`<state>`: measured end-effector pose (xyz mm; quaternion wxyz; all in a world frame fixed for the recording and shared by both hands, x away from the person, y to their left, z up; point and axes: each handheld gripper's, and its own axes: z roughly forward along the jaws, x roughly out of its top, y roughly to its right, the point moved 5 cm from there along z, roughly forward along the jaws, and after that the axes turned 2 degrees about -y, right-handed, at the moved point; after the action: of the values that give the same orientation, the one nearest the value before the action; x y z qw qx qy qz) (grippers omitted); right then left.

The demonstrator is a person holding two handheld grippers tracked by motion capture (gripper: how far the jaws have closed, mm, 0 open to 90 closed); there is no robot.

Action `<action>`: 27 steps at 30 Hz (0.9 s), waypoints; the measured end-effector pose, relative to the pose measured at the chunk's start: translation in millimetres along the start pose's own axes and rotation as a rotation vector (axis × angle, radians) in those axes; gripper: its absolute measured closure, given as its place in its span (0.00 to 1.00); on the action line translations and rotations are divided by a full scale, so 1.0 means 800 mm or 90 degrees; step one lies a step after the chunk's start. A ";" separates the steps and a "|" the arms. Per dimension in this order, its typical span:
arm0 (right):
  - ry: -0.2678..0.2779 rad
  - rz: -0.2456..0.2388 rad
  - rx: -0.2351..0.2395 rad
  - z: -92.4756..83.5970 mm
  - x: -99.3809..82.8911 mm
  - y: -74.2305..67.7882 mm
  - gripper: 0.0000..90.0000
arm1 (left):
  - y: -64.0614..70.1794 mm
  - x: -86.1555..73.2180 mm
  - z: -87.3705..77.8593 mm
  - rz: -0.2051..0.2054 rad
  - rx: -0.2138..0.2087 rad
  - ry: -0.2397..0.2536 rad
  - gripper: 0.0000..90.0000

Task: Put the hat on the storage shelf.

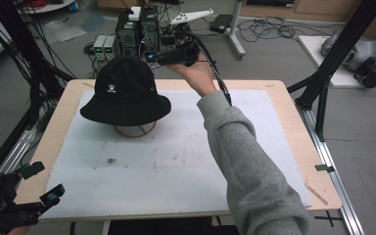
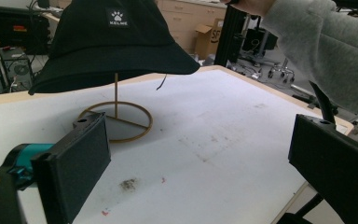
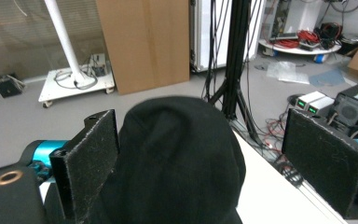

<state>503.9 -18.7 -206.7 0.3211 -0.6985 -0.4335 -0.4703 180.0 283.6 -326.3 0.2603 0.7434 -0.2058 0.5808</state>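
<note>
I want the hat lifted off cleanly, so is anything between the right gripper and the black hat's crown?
Nothing visible. The right gripper has its jaws wide open beside the black hat, whose crown sits right ahead of them. The hat rests on a wire stand.

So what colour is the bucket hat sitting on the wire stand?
Black fabric bucket hat with a small white paw logo patch; clearest in the left gripper view.

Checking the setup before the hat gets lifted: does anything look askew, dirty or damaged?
The black bucket hat sits level on its wire stand. A loose thread hangs from its brim. The white mat carries a dark smudge and small red specks. Nothing looks damaged.
</note>
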 end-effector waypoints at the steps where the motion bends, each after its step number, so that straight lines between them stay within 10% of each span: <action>1: 0.000 0.000 0.000 0.000 0.000 0.000 0.11 | 0.000 0.000 0.001 0.001 -0.002 0.000 0.06; 27: 0.007 -0.010 -0.075 -0.102 -0.069 -0.007 0.12 | 0.004 0.006 0.017 0.010 -0.020 0.000 0.06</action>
<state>457.8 -103.2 -229.6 0.2777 -0.7105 -0.4086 -0.5011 189.5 272.7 -323.8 0.2675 0.7375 -0.2212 0.5793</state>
